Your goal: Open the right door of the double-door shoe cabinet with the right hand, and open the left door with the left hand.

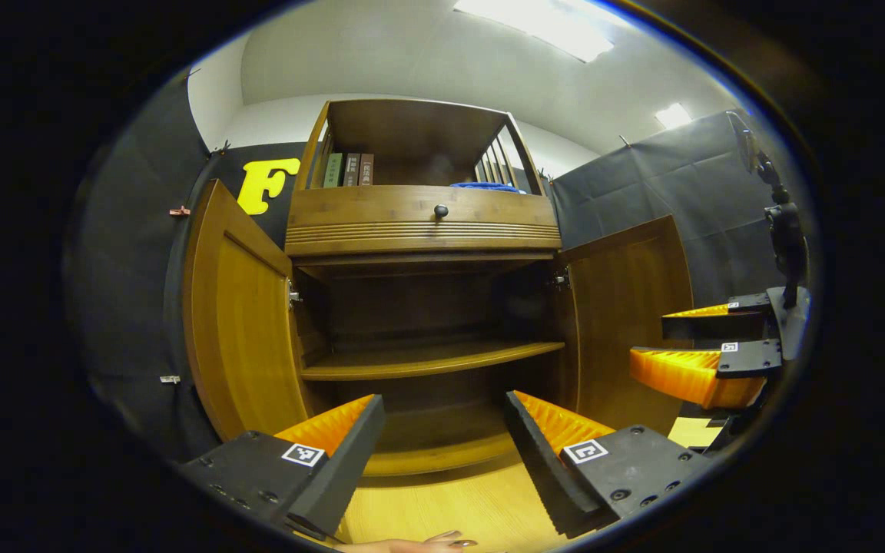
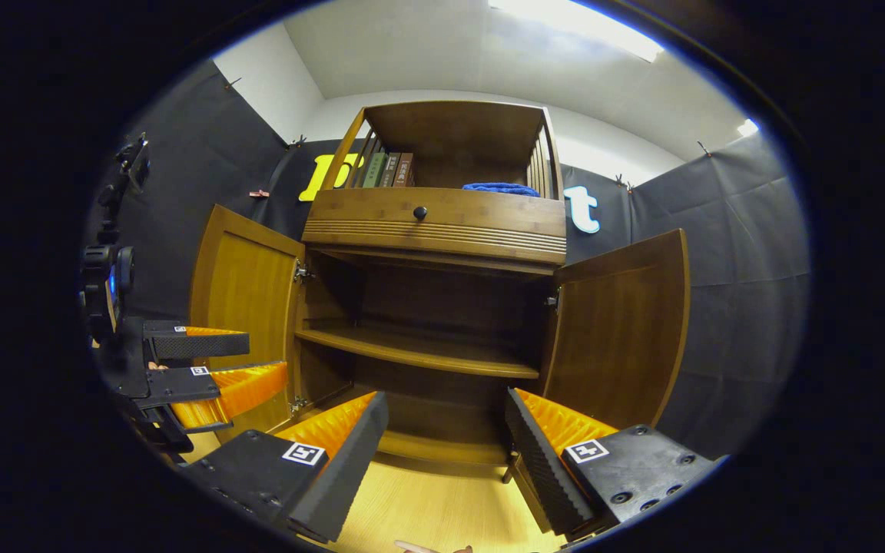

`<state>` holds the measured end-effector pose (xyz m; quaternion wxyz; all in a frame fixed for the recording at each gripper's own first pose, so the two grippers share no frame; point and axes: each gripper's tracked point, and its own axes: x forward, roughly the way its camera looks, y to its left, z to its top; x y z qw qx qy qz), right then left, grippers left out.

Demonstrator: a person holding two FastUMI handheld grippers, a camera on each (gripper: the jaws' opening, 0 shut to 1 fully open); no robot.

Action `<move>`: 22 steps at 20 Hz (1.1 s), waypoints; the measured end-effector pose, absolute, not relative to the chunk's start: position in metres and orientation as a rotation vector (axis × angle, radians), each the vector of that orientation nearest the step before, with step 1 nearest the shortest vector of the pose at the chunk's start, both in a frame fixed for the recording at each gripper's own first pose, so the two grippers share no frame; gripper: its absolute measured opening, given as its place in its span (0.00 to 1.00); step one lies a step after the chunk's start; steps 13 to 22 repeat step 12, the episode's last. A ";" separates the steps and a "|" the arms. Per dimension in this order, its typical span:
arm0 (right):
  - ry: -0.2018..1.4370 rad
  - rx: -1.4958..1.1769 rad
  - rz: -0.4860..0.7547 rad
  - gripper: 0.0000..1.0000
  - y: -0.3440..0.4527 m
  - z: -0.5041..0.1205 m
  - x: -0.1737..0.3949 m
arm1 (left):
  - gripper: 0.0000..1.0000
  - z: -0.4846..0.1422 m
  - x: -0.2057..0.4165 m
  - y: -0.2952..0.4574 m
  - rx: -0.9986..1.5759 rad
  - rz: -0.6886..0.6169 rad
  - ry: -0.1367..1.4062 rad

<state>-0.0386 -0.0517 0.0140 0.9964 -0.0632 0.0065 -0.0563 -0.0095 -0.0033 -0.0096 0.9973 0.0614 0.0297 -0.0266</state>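
Brown wooden double-door shoe cabinet point(image 1: 427, 307) ahead of your spread, empty left gripper point(image 1: 442, 453) and right gripper point(image 2: 446, 453): both doors stand open; nothing remains.

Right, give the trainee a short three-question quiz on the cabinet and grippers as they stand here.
1. True or false: both doors, the left door and the right door, stand open.
2. What lies on the top shelf beside the books? A) a blue cloth B) a shoe C) a bottle
3. How do the jaws of the left gripper and the right gripper stand, and do they hold anything?

Key
1. True.
2. A, the blue cloth.
3. Both stand apart in front of the cabinet, holding nothing.
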 end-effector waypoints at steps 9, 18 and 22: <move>-0.009 -0.107 -0.126 0.97 -0.057 0.021 -0.042 | 0.97 -0.003 -0.002 0.004 0.108 -0.035 0.036; -0.010 -0.107 -0.129 0.97 -0.058 0.022 -0.041 | 0.99 0.002 -0.003 0.002 0.112 -0.043 0.026; -0.010 -0.107 -0.129 0.97 -0.058 0.022 -0.041 | 0.99 0.002 -0.003 0.002 0.112 -0.043 0.026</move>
